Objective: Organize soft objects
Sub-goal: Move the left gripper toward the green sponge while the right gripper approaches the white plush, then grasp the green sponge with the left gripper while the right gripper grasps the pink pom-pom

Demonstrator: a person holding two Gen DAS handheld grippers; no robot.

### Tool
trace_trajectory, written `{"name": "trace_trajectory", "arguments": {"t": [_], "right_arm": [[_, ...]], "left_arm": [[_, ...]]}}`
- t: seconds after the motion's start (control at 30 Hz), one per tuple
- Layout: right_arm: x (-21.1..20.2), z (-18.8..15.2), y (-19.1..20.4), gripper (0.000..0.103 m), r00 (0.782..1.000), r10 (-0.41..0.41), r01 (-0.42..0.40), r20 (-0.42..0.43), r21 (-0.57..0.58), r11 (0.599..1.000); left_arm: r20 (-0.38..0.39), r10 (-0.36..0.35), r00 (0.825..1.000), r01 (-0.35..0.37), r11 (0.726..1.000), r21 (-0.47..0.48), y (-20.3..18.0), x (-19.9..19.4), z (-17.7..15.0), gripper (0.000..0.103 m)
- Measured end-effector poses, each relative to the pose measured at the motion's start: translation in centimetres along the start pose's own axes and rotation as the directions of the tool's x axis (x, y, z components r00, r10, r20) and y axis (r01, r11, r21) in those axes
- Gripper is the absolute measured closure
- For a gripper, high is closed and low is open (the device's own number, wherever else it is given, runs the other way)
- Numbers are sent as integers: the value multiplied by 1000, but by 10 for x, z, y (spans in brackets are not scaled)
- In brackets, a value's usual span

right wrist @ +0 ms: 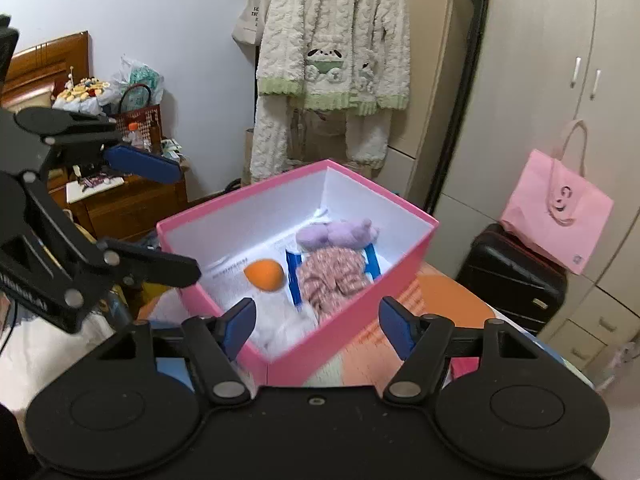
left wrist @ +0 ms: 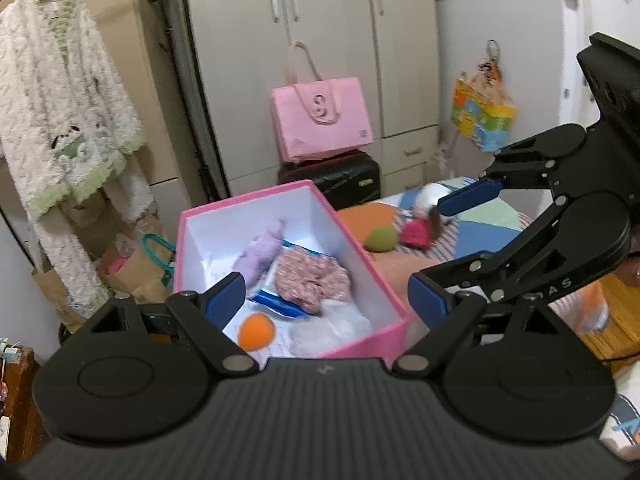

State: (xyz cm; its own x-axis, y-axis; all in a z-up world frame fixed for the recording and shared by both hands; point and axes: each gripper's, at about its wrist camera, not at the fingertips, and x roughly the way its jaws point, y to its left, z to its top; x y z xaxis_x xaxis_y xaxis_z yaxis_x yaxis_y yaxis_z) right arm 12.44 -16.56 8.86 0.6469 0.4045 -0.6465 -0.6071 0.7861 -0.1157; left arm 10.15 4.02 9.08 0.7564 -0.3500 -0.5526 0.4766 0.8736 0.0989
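step in hand: judged as a reach for the next soft piece; both tools hang above the pink box (right wrist: 348, 332), jaws spread, nothing between them.
how to do it well: come down over one item at a time, close on its bulk rather than a loose edge, lift clear of the box wall, and keep the two tools from crossing.
pink box: rigid card, pink outside, smooth white inside, rectangular and open-topped; it sits on the patchwork bed cover (left wrist: 480, 228).
left gripper (left wrist: 326, 298): wide apart, empty, over the box's near end.
right gripper (right wrist: 316, 322): wide apart, empty, over the box's near corner.
floral cloth (right wrist: 334, 276): crumpled pink print fabric, inside the box, middle.
lilac plush (right wrist: 340, 234): fuzzy, lumpy, inside the box towards its far wall.
white fluffy piece (left wrist: 332, 330): pale, wispy, inside the box's near end.
orange ball (right wrist: 265, 275): rounded, matte, inside the box beside the cloth.
green ball (left wrist: 380, 239): rounded, outside the box on the bed cover.
magenta knit piece (left wrist: 416, 234): small, blurred, just beyond the green ball.
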Motion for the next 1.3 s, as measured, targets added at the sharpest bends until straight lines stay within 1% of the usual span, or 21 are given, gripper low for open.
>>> {"name": "trace_trajectory", "arguments": {"t": [0.2, 0.27, 0.43, 0.57, 0.7, 0.8, 0.93, 1.03, 1.13, 1.2, 1.3], "right_arm": [[-32, -34, 7, 28, 999, -35, 35, -1, -41, 999], [-40, -45, 7, 28, 999, -45, 45, 2, -38, 998], [-50, -80, -6, 26, 998, -56, 56, 11, 12, 998], [-47, -106, -24, 26, 997, -71, 70, 21, 68, 995], [-33, -124, -50, 24, 994, -106, 103, 19, 115, 988], [-17, -135, -76, 23, 992, -128, 123, 20, 174, 977], [14, -143, -103, 23, 988, -155, 149, 22, 189, 971], [37, -147, -123, 23, 989, -138, 126, 44, 212, 969], [61, -148, -134, 23, 991, -122, 109, 51, 204, 973], [80, -147, -142, 24, 991, -118, 104, 58, 202, 974], [99, -143, -153, 24, 990, -127, 110, 59, 224, 968]], "left_arm": [[-42, -68, 997, 69, 997, 41, -24, -6, -10, 14], [-55, -89, 995, 92, 994, 51, -33, -4, -14, 14], [-68, -136, 988, 140, 989, 51, -59, 11, -20, 14], [-38, -151, 988, 152, 987, 44, -79, 32, -22, 14], [-11, -170, 985, 170, 985, 13, -98, 65, -18, 15], [1, -170, 986, 170, 986, -3, -110, 92, -14, 14], [-2, -151, 989, 150, 988, -20, -121, 129, -8, 15], [-11, -125, 992, 125, 991, -37, -128, 155, -3, 15], [-36, -101, 994, 97, 990, -105, -128, 184, 6, 16], [-49, -75, 996, 65, 981, -185, -124, 202, 14, 18], [-53, -64, 997, 51, 976, -213, -121, 221, 20, 18]]}}
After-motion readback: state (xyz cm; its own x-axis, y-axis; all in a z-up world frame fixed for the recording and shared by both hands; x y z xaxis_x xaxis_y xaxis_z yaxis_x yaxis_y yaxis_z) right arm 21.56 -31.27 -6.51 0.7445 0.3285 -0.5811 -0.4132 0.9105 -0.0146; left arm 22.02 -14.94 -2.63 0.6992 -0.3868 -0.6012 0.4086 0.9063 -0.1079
